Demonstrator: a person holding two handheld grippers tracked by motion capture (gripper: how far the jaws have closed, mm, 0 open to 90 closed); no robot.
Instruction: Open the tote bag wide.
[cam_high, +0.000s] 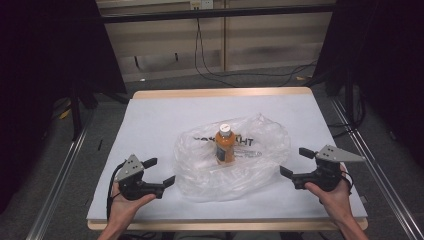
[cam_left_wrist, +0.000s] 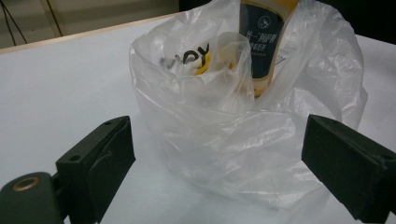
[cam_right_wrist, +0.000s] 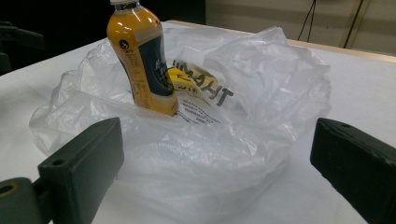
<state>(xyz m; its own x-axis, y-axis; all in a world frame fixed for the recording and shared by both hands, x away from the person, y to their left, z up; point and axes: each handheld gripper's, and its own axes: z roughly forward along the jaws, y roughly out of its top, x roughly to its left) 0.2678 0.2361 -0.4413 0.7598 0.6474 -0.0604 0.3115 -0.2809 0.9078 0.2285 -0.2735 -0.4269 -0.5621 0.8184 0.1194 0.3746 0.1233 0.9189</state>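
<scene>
Bottle (cam_high: 225, 144), orange, seemingly plastic, stands in a crinkly clear bag (cam_high: 260, 160) between left gripper (cam_high: 159, 173) and right gripper (cam_high: 296, 162), both spread wide

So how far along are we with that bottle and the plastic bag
Done: the orange bottle stands upright in the crumpled plastic bag mid-table. In hand: nothing; the left gripper and right gripper sit open on either side, clear of the bag. Left, probably: gathering or lifting the bag.

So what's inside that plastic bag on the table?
An orange drink bottle with a white cap stands upright inside the clear plastic bag. The crumpled folds hide whether anything else lies in there.
</scene>
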